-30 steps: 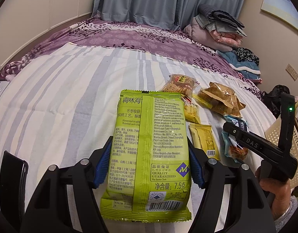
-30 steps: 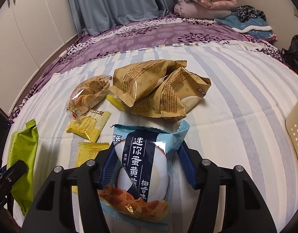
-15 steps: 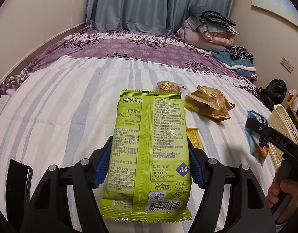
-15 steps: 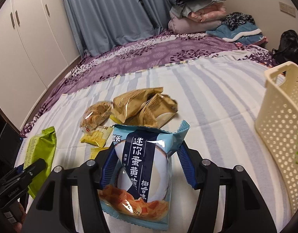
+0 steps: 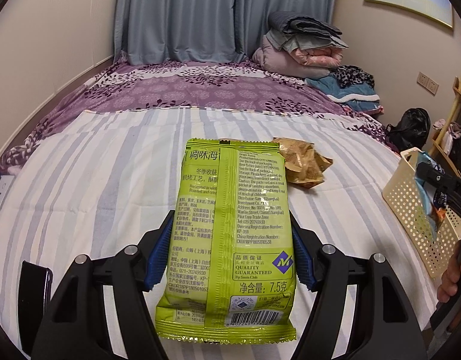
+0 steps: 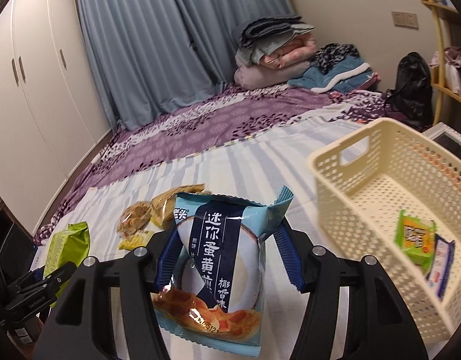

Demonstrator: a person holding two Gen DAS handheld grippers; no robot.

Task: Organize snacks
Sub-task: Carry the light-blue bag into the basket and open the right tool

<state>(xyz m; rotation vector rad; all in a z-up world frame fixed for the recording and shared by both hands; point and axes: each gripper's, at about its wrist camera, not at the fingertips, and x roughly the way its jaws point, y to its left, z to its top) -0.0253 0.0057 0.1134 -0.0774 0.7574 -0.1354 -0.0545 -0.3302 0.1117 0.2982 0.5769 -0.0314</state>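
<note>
My left gripper point(image 5: 228, 249) is shut on a lime-green snack packet point(image 5: 230, 234), held above the striped bed; its blue pads press both long edges. The right gripper point(image 6: 227, 252) is shut on a light-blue snack packet point(image 6: 218, 270) with dark-blue lettering. To its right stands a cream perforated basket point(image 6: 335, 192) holding a green packet point(image 6: 415, 238) and a white-and-blue one point(image 6: 440, 267). The left wrist view shows the basket point(image 5: 410, 210) at far right, with the right gripper point(image 5: 440, 186) and blue packet point(image 5: 430, 201) over it. The green packet point(image 6: 68, 246) shows at the right wrist view's left edge.
On the striped sheet point(image 5: 95, 180) lie brown packets point(image 5: 302, 165), also seen as brown packets point(image 6: 167, 207), a clear bag of cookies point(image 6: 134, 219) and a small yellow packet point(image 6: 134, 240). Folded bedding point(image 5: 302, 48) is piled at the far end. A person's hand point(image 5: 452, 279) grips the right tool.
Both grippers have risen from the bed with their packets. The right one swung to the right, over to the basket, which has come into both views. The loose snacks now look farther off.
</note>
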